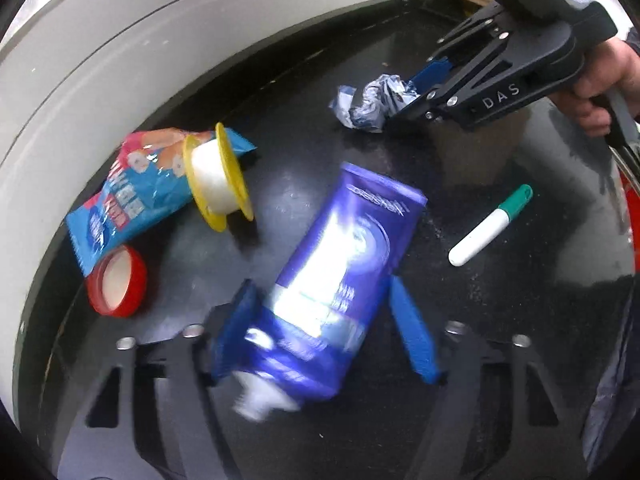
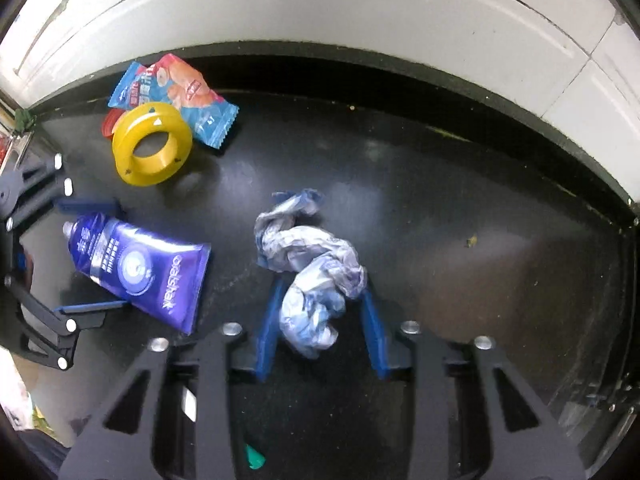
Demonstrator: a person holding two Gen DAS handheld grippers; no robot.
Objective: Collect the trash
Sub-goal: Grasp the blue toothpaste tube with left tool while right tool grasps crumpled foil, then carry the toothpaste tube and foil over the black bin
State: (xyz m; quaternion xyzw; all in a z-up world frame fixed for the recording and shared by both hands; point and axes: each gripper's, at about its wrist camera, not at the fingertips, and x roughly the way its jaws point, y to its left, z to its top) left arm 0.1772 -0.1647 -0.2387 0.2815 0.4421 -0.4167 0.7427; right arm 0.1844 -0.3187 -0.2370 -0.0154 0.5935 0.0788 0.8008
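Left hand-held gripper (image 1: 324, 332) wide around purple squeeze tube (image 1: 344, 264), not clamped. Right hand-held gripper (image 2: 320, 312) narrow around crumpled blue-white wrapper (image 2: 312, 272), beside the tube on black tabletop (image 2: 440, 200). Nothing collected yet; blue snack packet (image 1: 132, 196) remains.

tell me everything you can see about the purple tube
The purple tube is a soft, glossy squeeze tube, like toothpaste, with white print, a round emblem and a flat crimped end. It lies flat on the black table, its neck end, blurred in the left wrist view, between the open blue fingers of the left hand-held gripper. Whether they touch it is unclear. Nothing else touches it.
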